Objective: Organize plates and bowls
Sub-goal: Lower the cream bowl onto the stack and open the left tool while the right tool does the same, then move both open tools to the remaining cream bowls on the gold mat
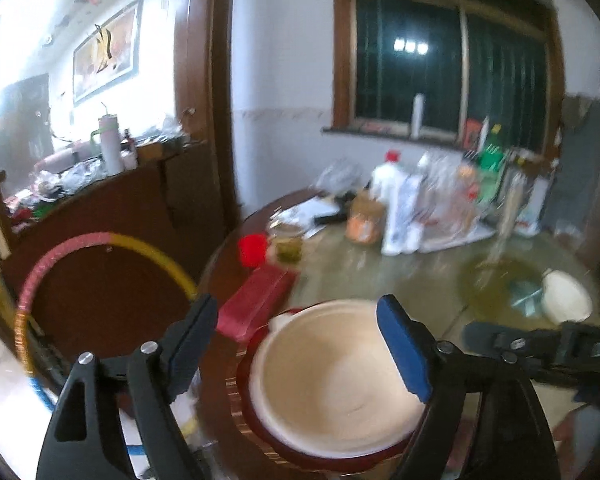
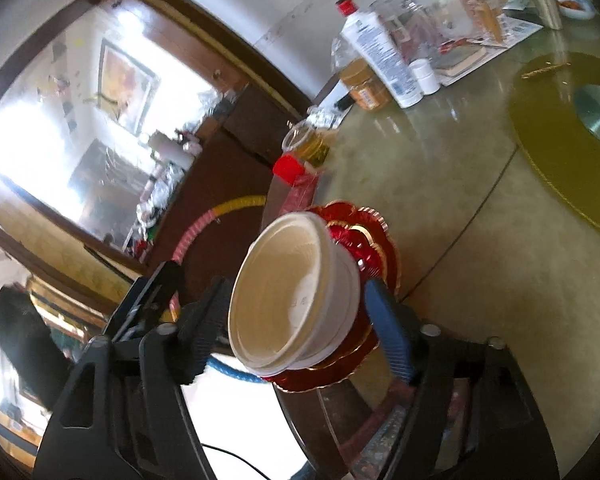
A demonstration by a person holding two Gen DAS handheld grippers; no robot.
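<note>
A stack of cream paper bowls (image 1: pixel 332 376) sits on red gold-edged plates (image 1: pixel 268 440) at the round table's near edge. My left gripper (image 1: pixel 300 340) is open, its jaws on either side of the bowls' rim, above them. In the right wrist view the same bowl stack (image 2: pixel 296 292) lies on the red plates (image 2: pixel 364 232), and my right gripper (image 2: pixel 300 312) is open around it; whether the fingers touch the bowls I cannot tell. Another cream bowl (image 1: pixel 566 296) sits far right on the table. The right gripper's arm (image 1: pixel 540 344) reaches in from the right.
The glass-topped table (image 2: pixel 440 208) carries a green turntable mat (image 2: pixel 560 128), bottles and jars (image 1: pixel 396 208), a red box (image 1: pixel 256 300) and a red-capped jar (image 1: pixel 256 250). A pink and yellow hoop (image 1: pixel 100 240) leans by a wooden cabinet at the left.
</note>
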